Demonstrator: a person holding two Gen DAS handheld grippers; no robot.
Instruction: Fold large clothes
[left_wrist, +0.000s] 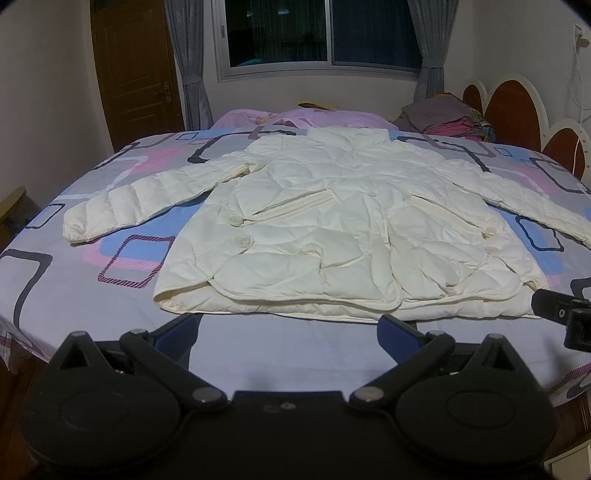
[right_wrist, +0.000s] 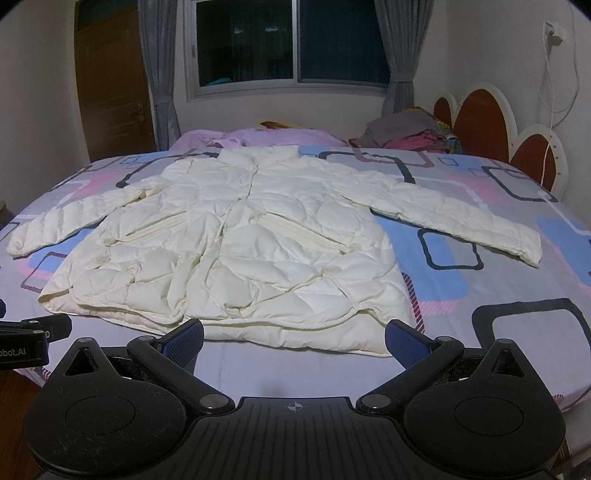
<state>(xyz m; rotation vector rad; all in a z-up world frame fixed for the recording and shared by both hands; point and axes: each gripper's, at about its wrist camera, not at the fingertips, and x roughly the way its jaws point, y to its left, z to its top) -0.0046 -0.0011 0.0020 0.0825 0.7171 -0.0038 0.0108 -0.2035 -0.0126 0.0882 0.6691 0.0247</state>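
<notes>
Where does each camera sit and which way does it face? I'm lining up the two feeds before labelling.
Left wrist: on the left hand-held gripper, low at the bed's near edge, facing the white jacket and window; its own open fingers show, plus the right hand-held gripper at the right edge.
Right wrist: on the right hand-held gripper, same direction, slightly rightward; open fingers show, the left one at the left edge.
Shared: jacket, patterned bedspread, window, headboard.

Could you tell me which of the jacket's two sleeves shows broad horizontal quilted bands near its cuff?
The sleeve lying out toward the wooden door side; the other sleeve, toward the headboard, looks finely crinkled with no such bands.
</notes>
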